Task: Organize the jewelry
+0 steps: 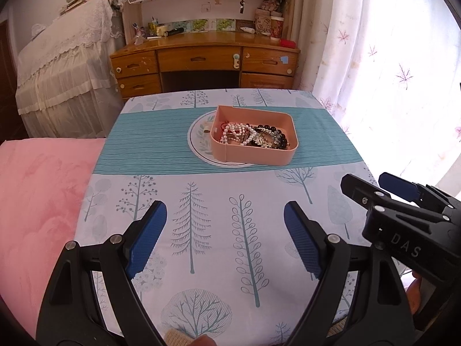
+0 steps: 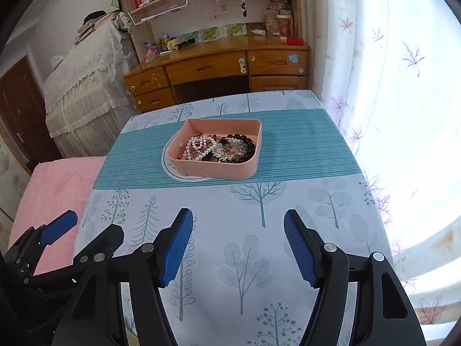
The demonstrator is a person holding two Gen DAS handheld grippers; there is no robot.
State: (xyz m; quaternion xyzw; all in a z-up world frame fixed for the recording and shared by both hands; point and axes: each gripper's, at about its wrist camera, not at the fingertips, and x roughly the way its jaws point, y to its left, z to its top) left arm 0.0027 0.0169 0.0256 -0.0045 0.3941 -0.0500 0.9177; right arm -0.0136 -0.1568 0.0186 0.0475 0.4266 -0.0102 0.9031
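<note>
Nearest the lens, my left gripper [image 1: 224,236] fills the bottom of the left wrist view, blue pads spread wide with nothing but tree-print tablecloth [image 1: 213,259] showing between them. At the right edge of that view my right gripper [image 1: 371,187] pokes in, side by side with it. In the right wrist view, the right gripper [image 2: 237,245] sits low in the frame, jaws parted and empty too, a bit less spread than the left.

Both point down over the near, bare part of the cloth, well apart from the work. The pink tray [image 1: 253,155] sits just above centre frame on the teal striped band, resting partly over a white plate [image 1: 198,141]. Inside it, all heaped together: a pearl strand [image 1: 236,132], dark beads [image 1: 273,132], a leafy metal piece.

Everything loose looks gathered in that tray, table otherwise clear, so I'd judge the sorting done or nearly so, which fits my empty fingers hanging this far from it.
</note>
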